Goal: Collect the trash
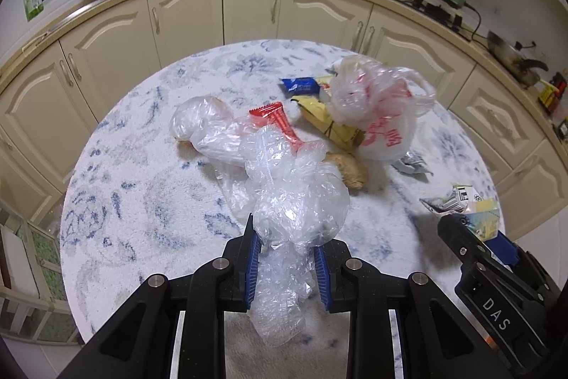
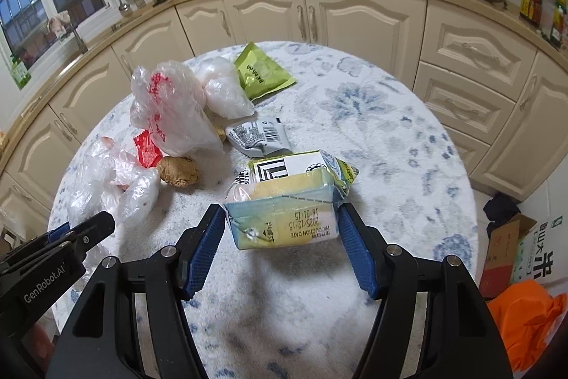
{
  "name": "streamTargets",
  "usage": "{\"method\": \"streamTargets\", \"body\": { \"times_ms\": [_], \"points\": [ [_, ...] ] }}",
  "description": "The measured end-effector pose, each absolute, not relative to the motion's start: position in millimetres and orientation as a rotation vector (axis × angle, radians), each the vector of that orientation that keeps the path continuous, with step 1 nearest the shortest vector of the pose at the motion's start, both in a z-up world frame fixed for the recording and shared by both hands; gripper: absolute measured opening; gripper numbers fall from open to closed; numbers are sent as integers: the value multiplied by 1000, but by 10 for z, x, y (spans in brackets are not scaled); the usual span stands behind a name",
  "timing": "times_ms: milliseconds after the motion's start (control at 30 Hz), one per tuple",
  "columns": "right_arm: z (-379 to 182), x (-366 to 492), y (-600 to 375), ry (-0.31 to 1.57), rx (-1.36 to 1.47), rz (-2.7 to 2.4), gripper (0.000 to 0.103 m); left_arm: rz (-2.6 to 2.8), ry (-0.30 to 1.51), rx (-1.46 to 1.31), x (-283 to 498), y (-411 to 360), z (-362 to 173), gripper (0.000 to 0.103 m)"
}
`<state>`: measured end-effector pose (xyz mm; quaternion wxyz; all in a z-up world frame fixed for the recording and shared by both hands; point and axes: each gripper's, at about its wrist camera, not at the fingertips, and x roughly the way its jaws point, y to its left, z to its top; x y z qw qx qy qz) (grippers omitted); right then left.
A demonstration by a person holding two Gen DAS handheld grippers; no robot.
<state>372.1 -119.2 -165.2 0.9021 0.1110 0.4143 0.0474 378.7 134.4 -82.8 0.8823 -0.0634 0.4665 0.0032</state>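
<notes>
In the left wrist view the left gripper (image 1: 285, 267) sits at lower centre, its blue pads clamped on a crumpled clear bag (image 1: 294, 201) that bulges above the fingers and trails down between them. Behind it on the round bench (image 1: 142, 201), toward mid-frame, lie another clear bag (image 1: 202, 126), a red wrapper (image 1: 278, 121), a yellow wrapper (image 1: 330, 123), a blue wrapper (image 1: 300, 85), a brown lump (image 1: 349, 171) and a white bag with red print (image 1: 376, 102). A grey wrapper (image 1: 413, 164) lies just right of that bag.

In the right wrist view the right gripper (image 2: 282, 229) fills the lower centre, its pads pressed against both sides of a flattened carton (image 2: 284, 201), which hangs above its own shadow on the bench. The same carton shows at the right edge of the left view. A green packet (image 2: 261, 71) lies at upper centre near the far rim. The left gripper's tip enters at lower left, beside the clear plastic
</notes>
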Motion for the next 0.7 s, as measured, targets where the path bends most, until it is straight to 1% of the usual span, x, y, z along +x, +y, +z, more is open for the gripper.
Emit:
{"method": "streamTargets", "body": {
  "times_ms": [133,167,200,233,433,467,533,600,633,700],
  "points": [
    [-1613,3648,-1284,843,242,84,66,0,961,-120,3696,1273,-755,24],
    [-1606,3626,-1311,840,249,86,35,-2,959,-116,3673,1248,-736,24],
    [-1607,3614,-1342,848,265,101,12,-5,957,-112,3657,1225,-723,24],
    [-1626,3612,-1396,875,294,110,2,-9,955,-107,3642,1202,-709,24],
    [-1770,3576,-1495,910,264,112,2,-35,934,-80,3509,1052,-638,24],
    [-1812,3570,-1534,920,274,99,6,-34,938,-80,3490,1041,-644,24],
    [-1862,3561,-1582,930,273,76,6,-36,946,-78,3472,1027,-659,24],
    [-1904,3579,-1624,948,282,72,9,-37,952,-80,3473,1016,-672,24],
    [-1914,3593,-1643,956,286,69,14,-37,954,-81,3482,1017,-680,24],
    [-1927,3636,-1666,967,285,56,43,-39,959,-83,3504,1007,-692,24]
  ]
}}
